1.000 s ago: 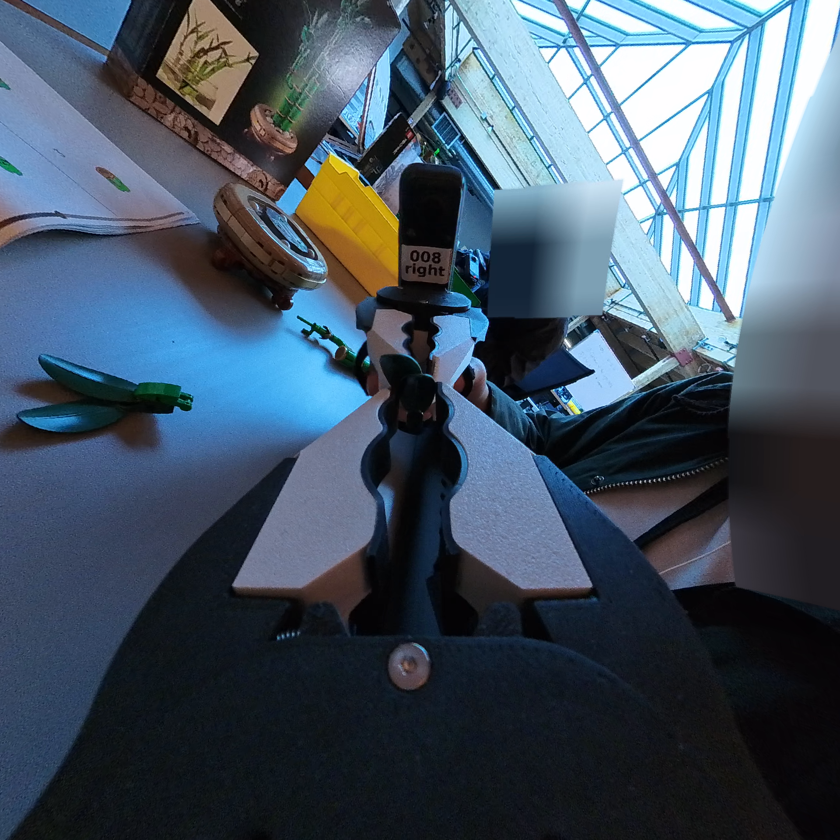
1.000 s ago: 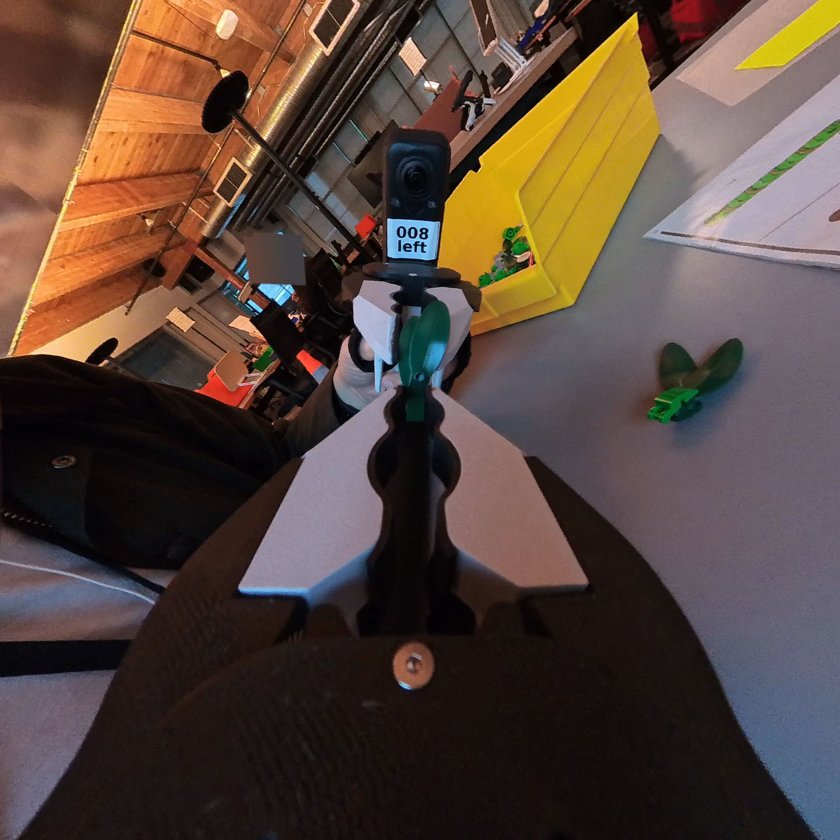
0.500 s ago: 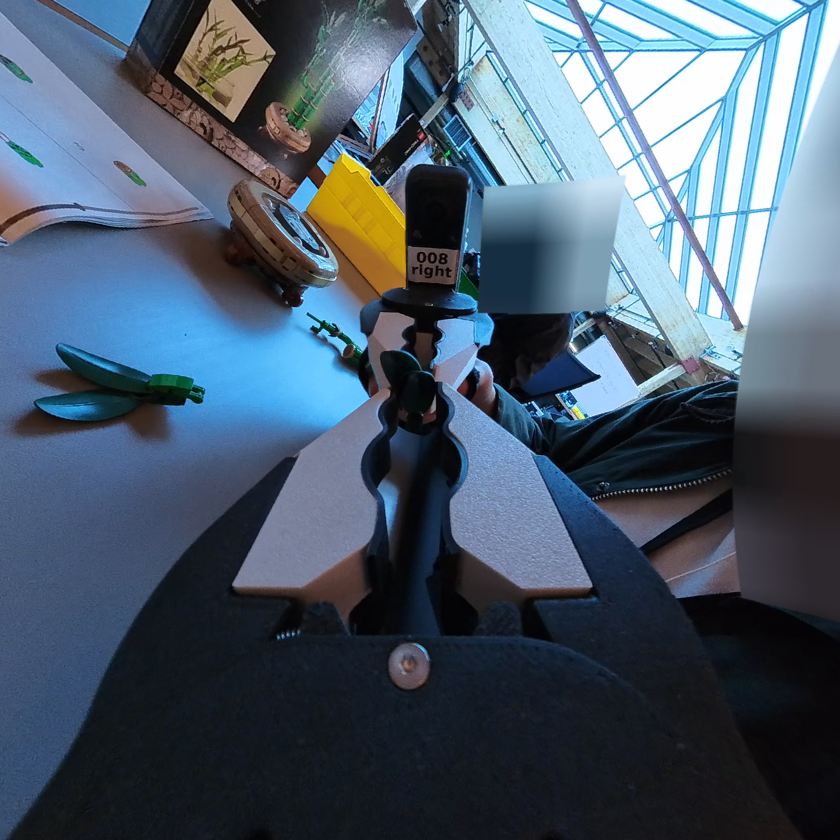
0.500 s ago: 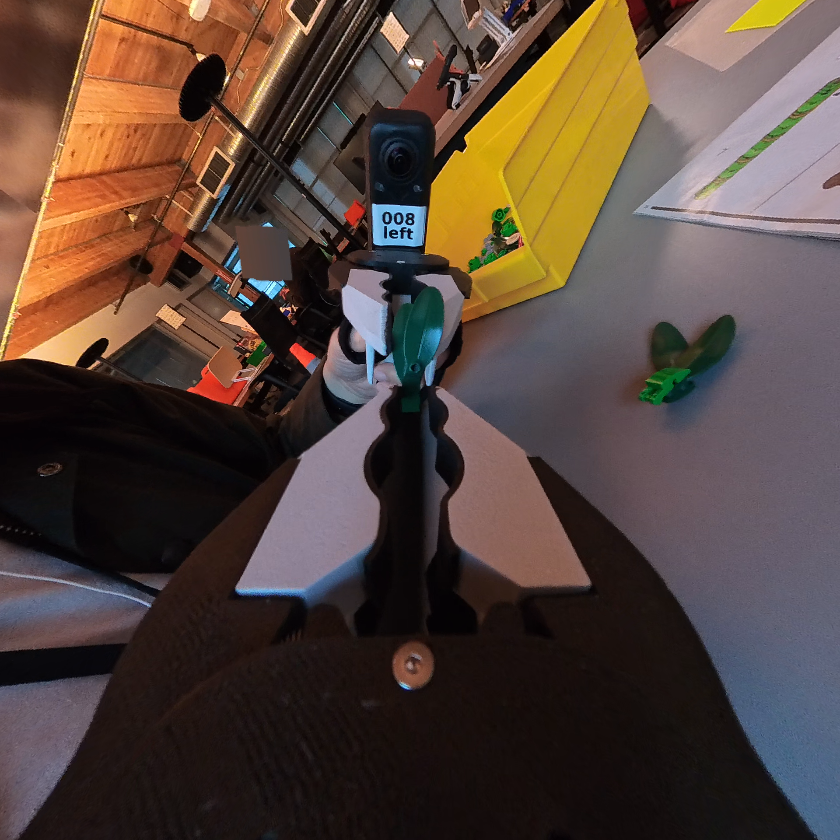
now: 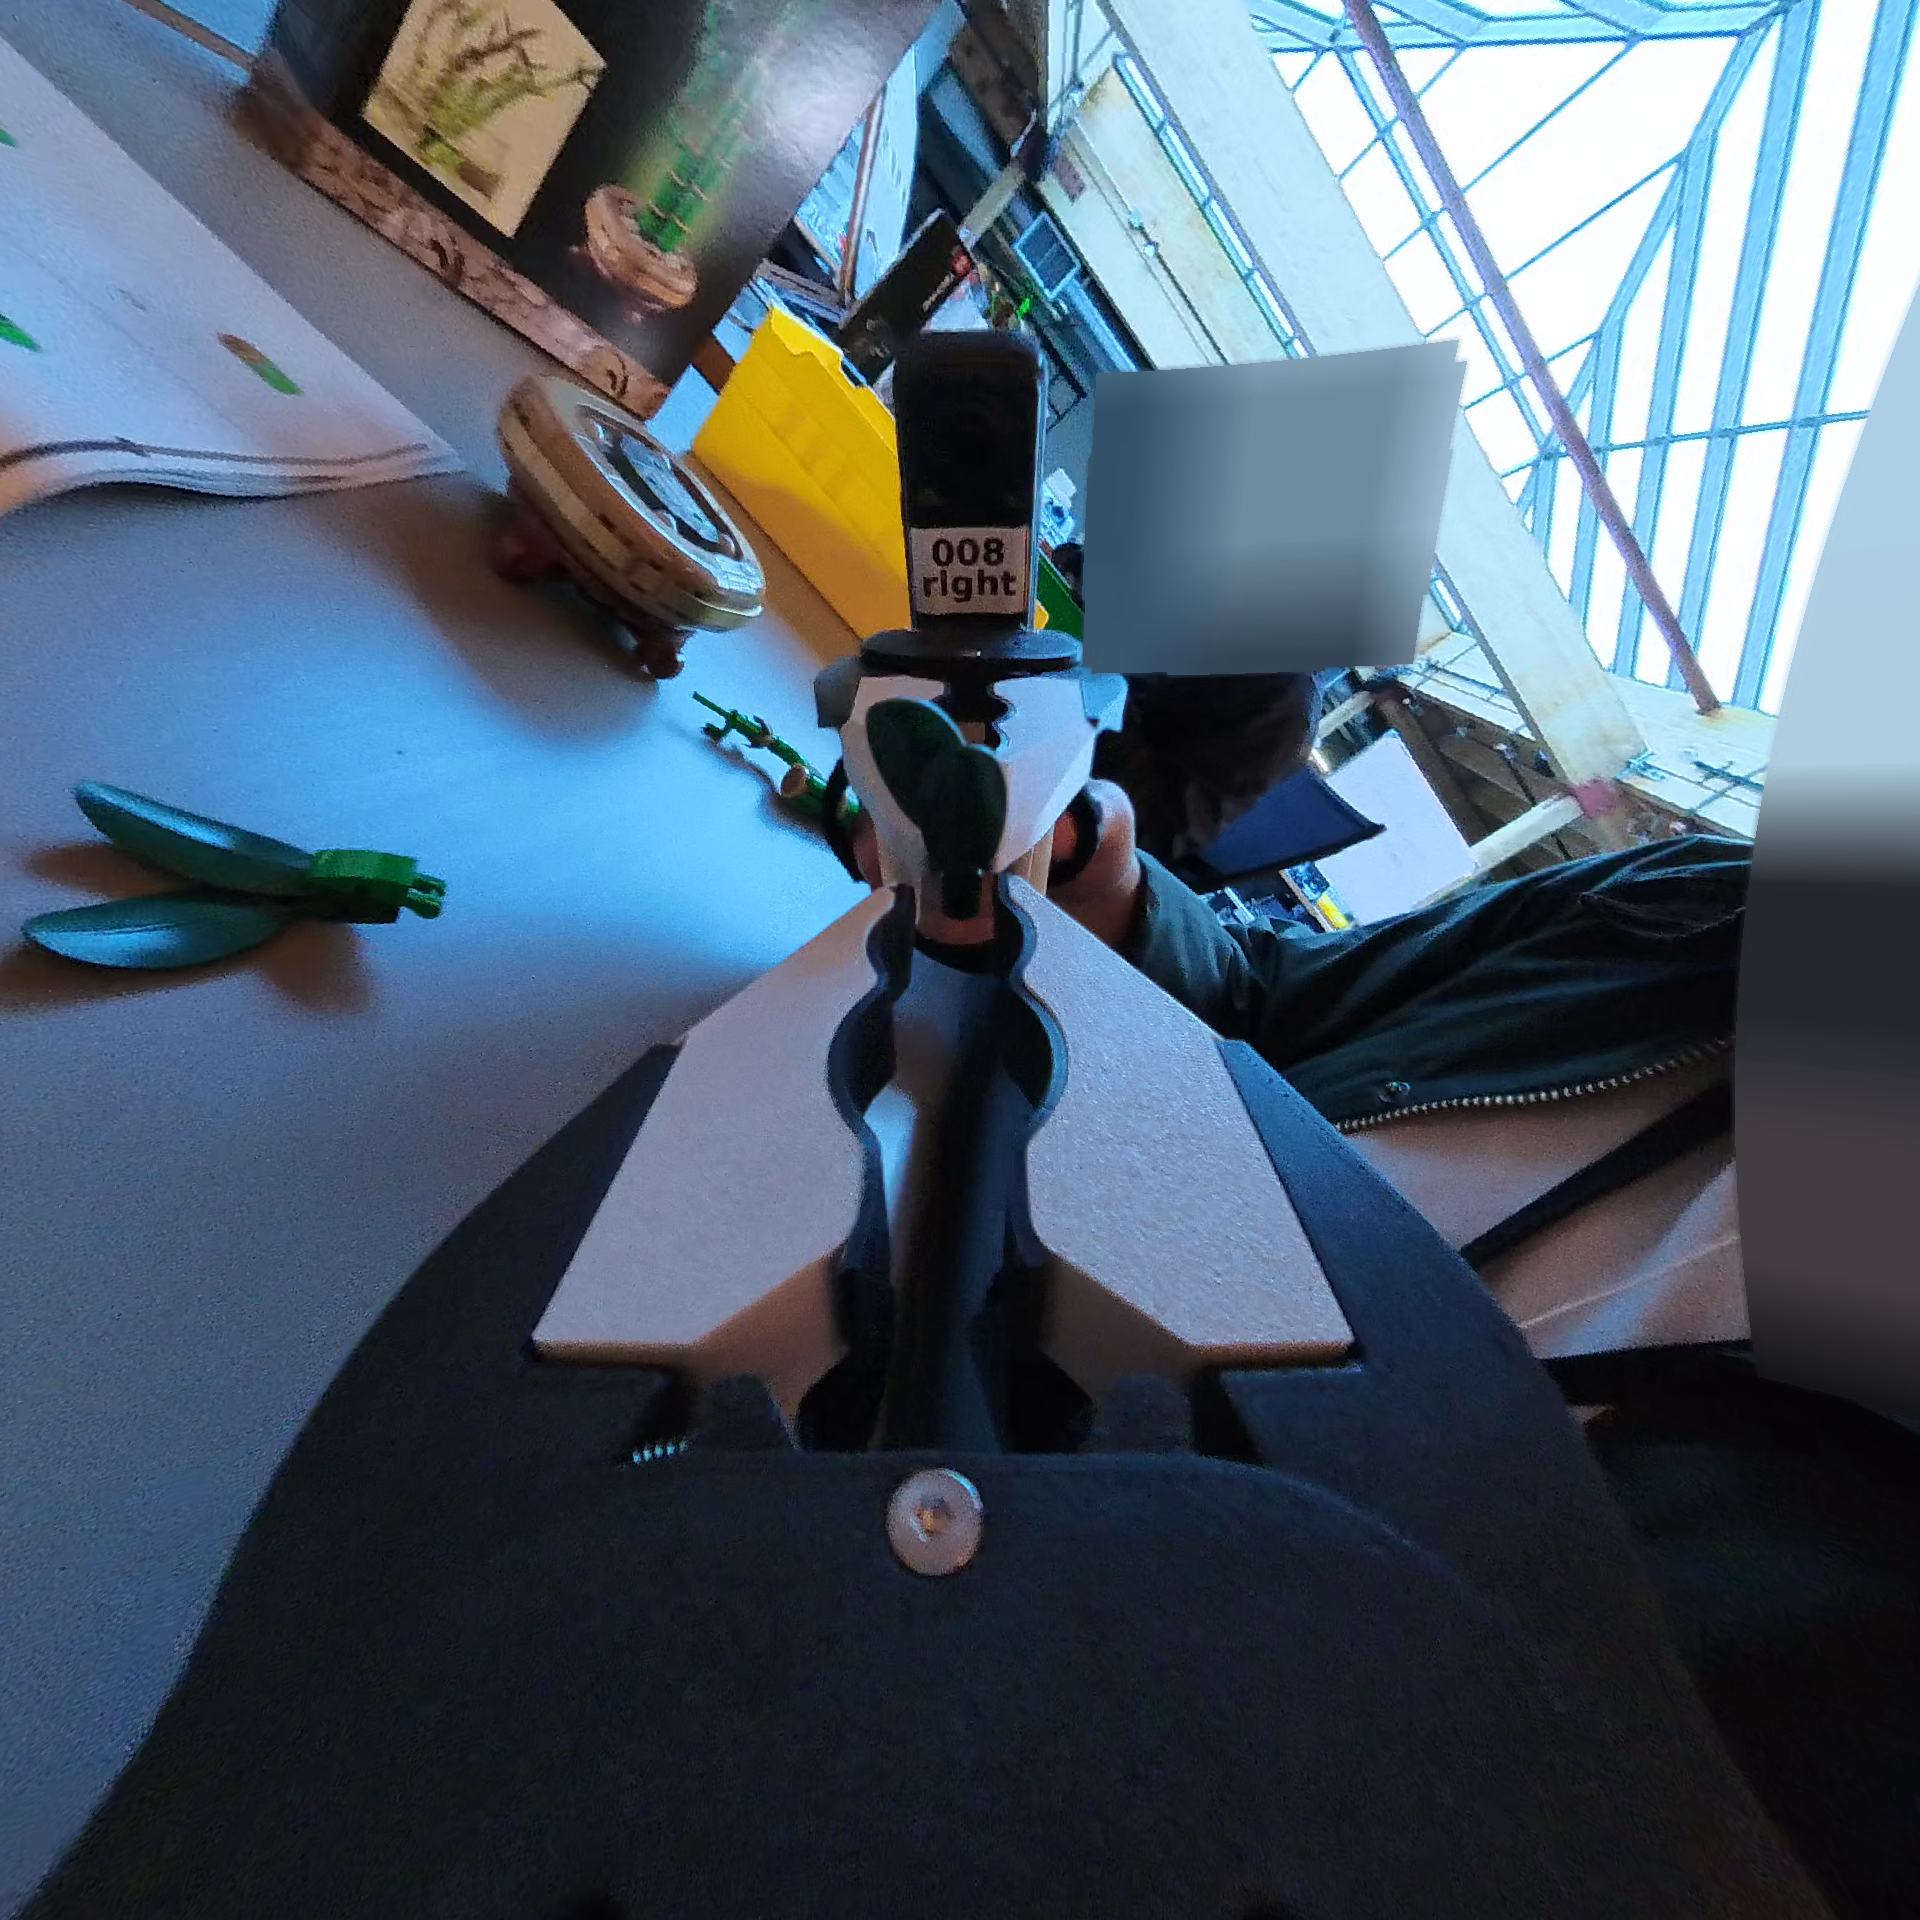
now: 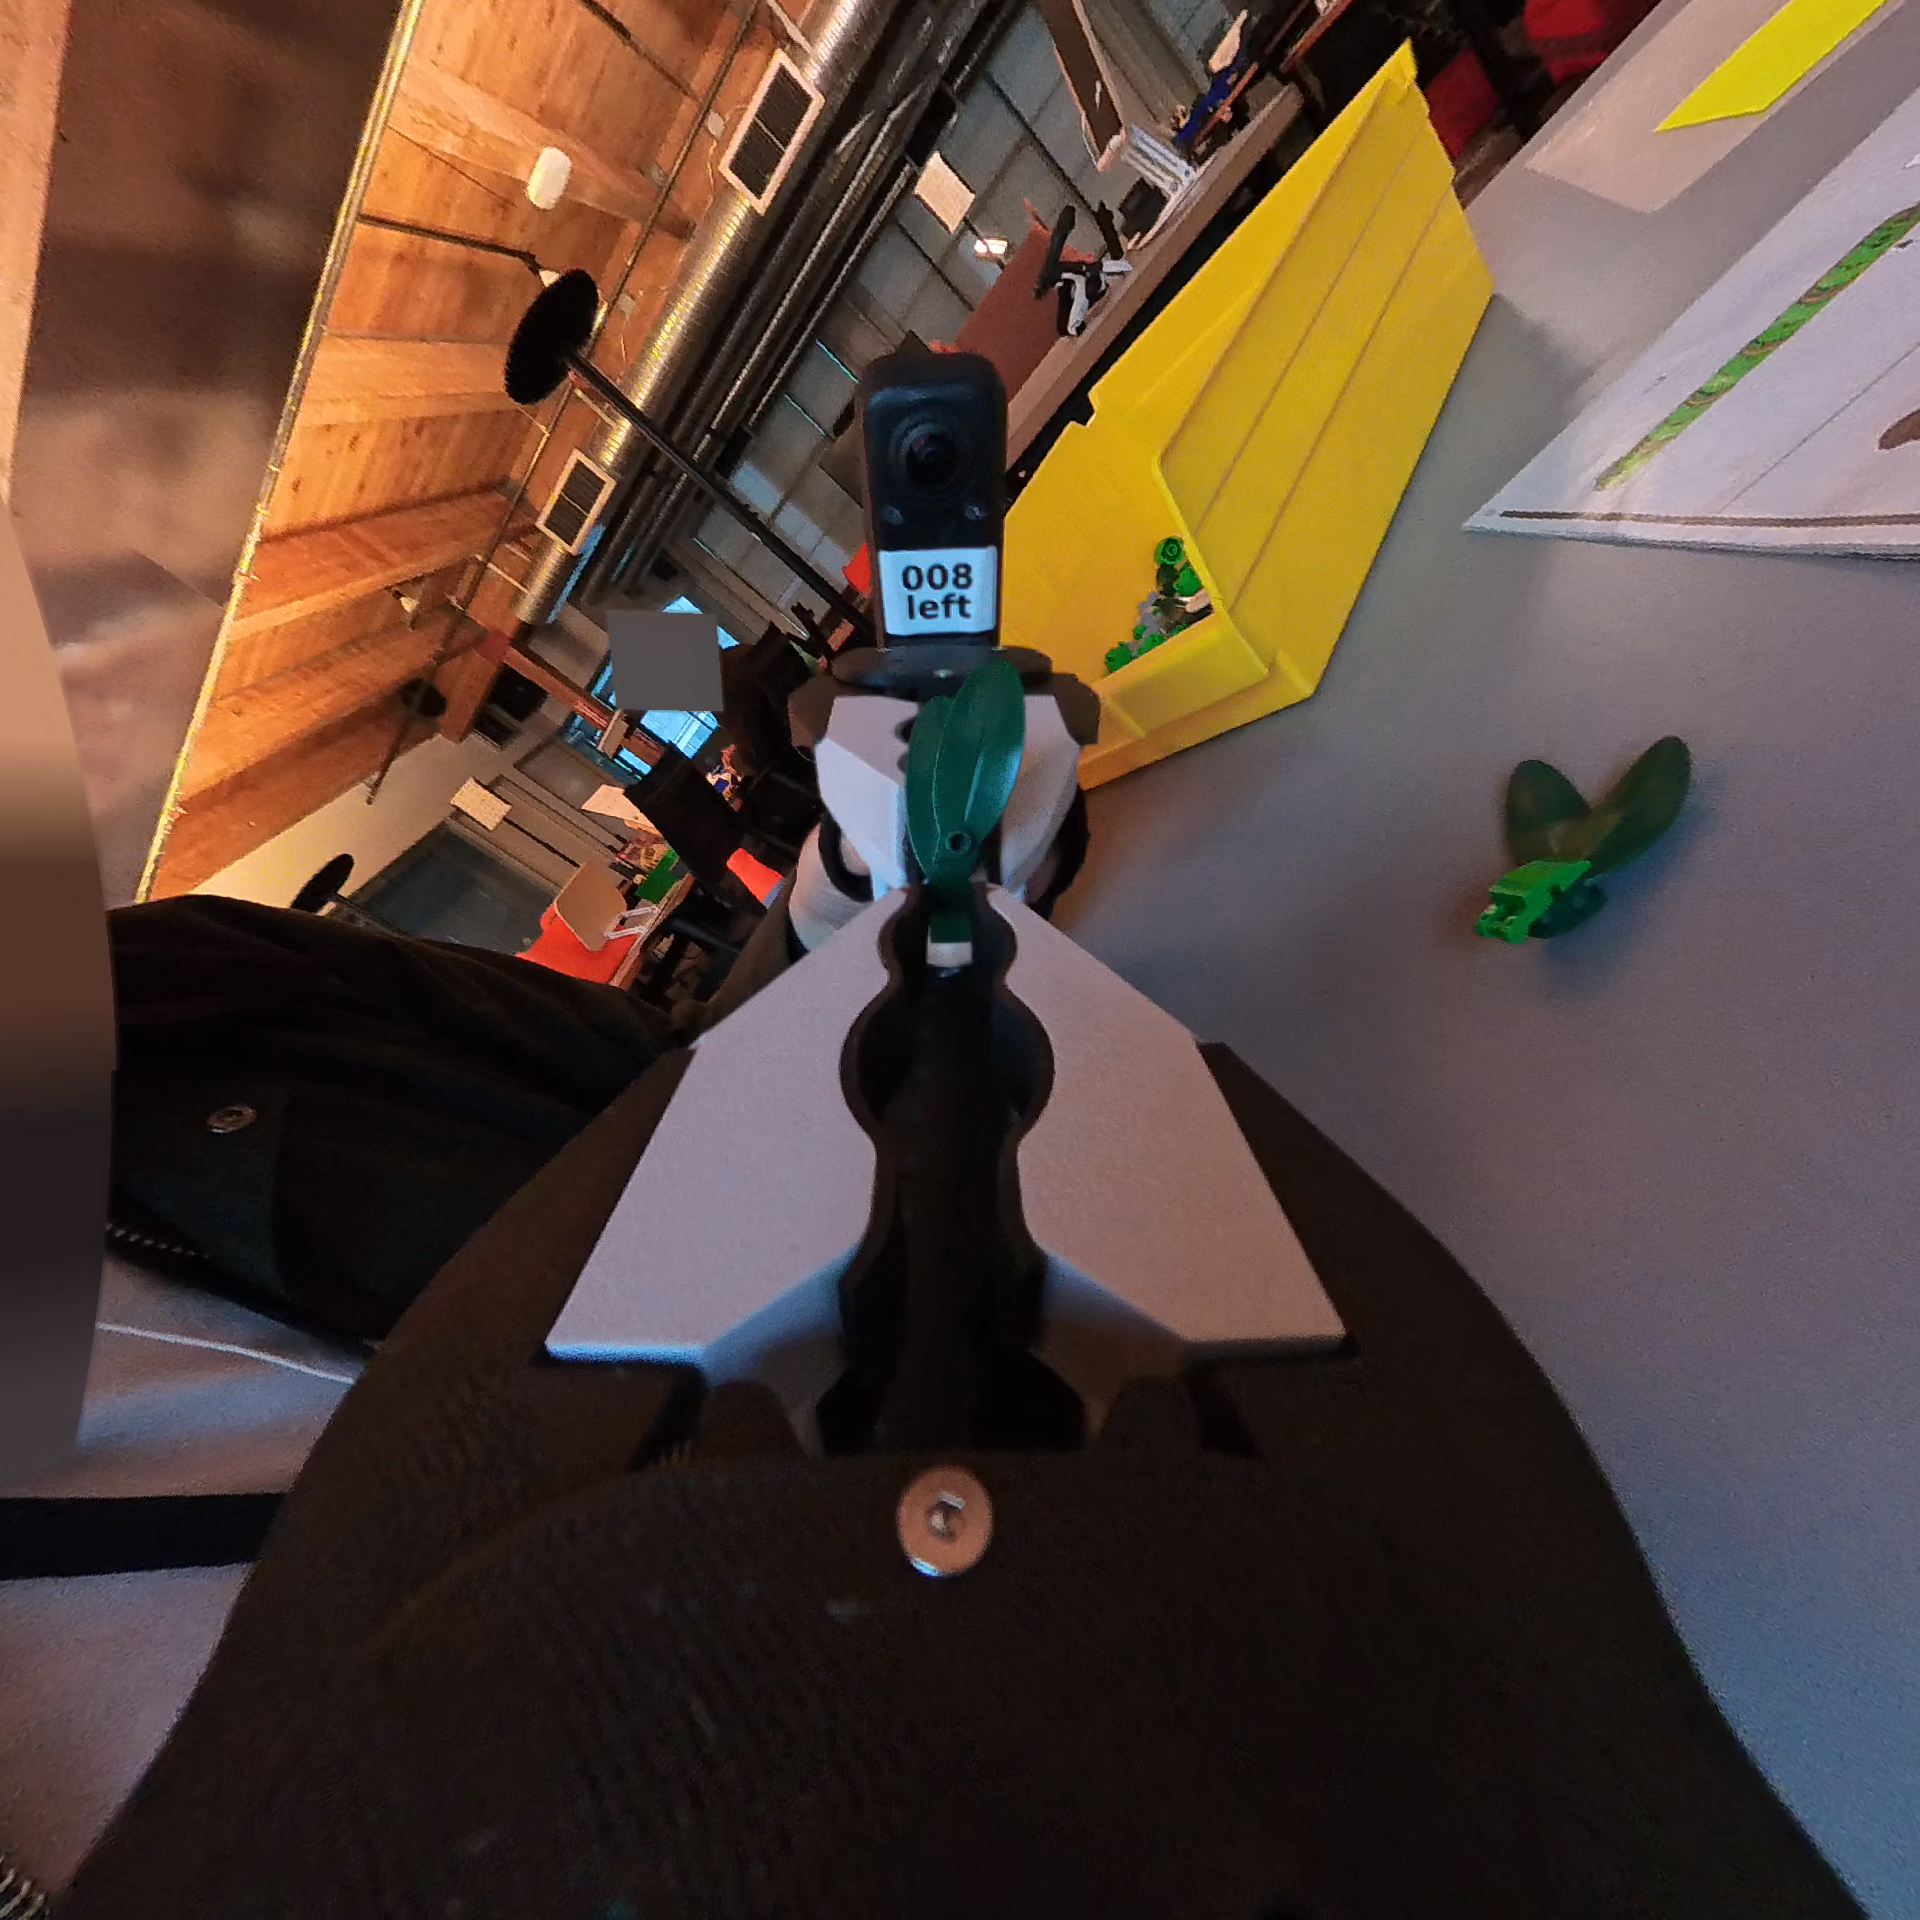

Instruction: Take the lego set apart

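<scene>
we hold 1 dark green leaf cluster (image 5: 940, 795) between both closed grippers, left gripper (image 5: 951, 914) facing right gripper (image 6: 948, 914). already detached: 1 leaf pair (image 5: 223, 883) on the table (image 5: 312, 1091), pieces in the yellow bin (image 6: 1299, 416). remaining: the round base (image 5: 634, 530).

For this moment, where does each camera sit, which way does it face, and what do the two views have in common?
Left wrist view: on the left gripper, looking along its fingers at the right gripper; a dark sleeve shows.
Right wrist view: on the right gripper, facing the left gripper and a dark jacket.
Shared: the held green leaf piece, the loose leaf cluster on the grey table, the yellow bin.
</scene>
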### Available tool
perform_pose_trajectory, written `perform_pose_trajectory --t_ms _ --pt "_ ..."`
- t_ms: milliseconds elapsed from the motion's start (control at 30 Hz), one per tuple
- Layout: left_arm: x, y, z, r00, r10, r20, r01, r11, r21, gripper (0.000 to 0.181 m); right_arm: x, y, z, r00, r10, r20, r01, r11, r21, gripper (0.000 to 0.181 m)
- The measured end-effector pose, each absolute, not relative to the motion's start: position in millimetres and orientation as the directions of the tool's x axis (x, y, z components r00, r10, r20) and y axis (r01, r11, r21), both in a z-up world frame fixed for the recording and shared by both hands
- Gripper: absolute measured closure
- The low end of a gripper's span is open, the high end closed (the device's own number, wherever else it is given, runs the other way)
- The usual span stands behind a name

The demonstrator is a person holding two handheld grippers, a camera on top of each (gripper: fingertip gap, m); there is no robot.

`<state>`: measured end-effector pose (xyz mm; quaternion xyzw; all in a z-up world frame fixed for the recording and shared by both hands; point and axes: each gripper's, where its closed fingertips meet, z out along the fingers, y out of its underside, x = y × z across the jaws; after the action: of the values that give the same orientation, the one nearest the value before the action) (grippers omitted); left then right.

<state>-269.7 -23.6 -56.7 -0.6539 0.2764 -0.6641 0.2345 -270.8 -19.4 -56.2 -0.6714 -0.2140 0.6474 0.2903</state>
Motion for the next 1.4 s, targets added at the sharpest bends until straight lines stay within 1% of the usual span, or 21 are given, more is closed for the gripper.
perform_pose_trajectory --t_ms 133,200,400,500,633,767,967,1100,1400 --pt "-266.1 -26.6 -58.6 -0.040 -0.672 0.740 -0.068 -0.737 -0.673 0.167 -272.4 -20.4 -57.1 0.082 0.678 -0.730 -0.076 -0.726 -0.683 0.175" --pt "-266.6 -27.2 -56.6 -0.052 -0.672 0.739 -0.063 -0.736 -0.674 0.173 -273.9 -21.4 -58.5 0.086 0.682 -0.727 -0.068 -0.724 -0.687 0.175" --pt "-267.7 -27.5 -55.9 -0.039 -0.700 0.713 -0.067 -0.710 -0.701 0.175 -275.2 -22.1 -57.0 0.074 0.685 -0.725 -0.074 -0.721 -0.689 0.175" --pt "-268.0 -27.0 -58.2 -0.031 -0.692 0.721 -0.074 -0.718 -0.692 0.175 -276.9 -22.6 -56.6 0.069 0.685 -0.725 -0.073 -0.722 -0.688 0.168" --pt "-267.4 -29.2 -57.3 -0.043 -0.692 0.721 -0.080 -0.717 -0.693 0.175 -276.4 -22.6 -57.0 0.068 0.679 -0.731 -0.073 -0.728 -0.682 0.174" --pt "-267.7 -30.6 -55.6 -0.057 -0.689 0.722 -0.081 -0.718 -0.692 0.175 -276.3 -23.9 -55.7 0.042 0.653 -0.756 -0.076 -0.753 -0.654 0.175" --pt "-265.1 -29.5 -60.5 0.012 -0.767 0.641 -0.115 -0.638 -0.761 0.176 -273.1 -23.3 -60.2 0.100 0.689 -0.718 -0.030 -0.719 -0.694 0.175" --pt "-262.5 -30.5 -59.0 0.003 -0.754 0.657 -0.116 -0.652 -0.749 0.176 -270.0 -24.3 -58.8 0.067 0.663 -0.746 -0.026 -0.746 -0.665 0.176" --pt "-260.1 -36.4 -51.7 -0.020 -0.777 0.629 -0.116 -0.623 -0.773 0.176 -266.6 -30.3 -52.0 0.033 0.674 -0.738 0.000 -0.738 -0.675 0.175"
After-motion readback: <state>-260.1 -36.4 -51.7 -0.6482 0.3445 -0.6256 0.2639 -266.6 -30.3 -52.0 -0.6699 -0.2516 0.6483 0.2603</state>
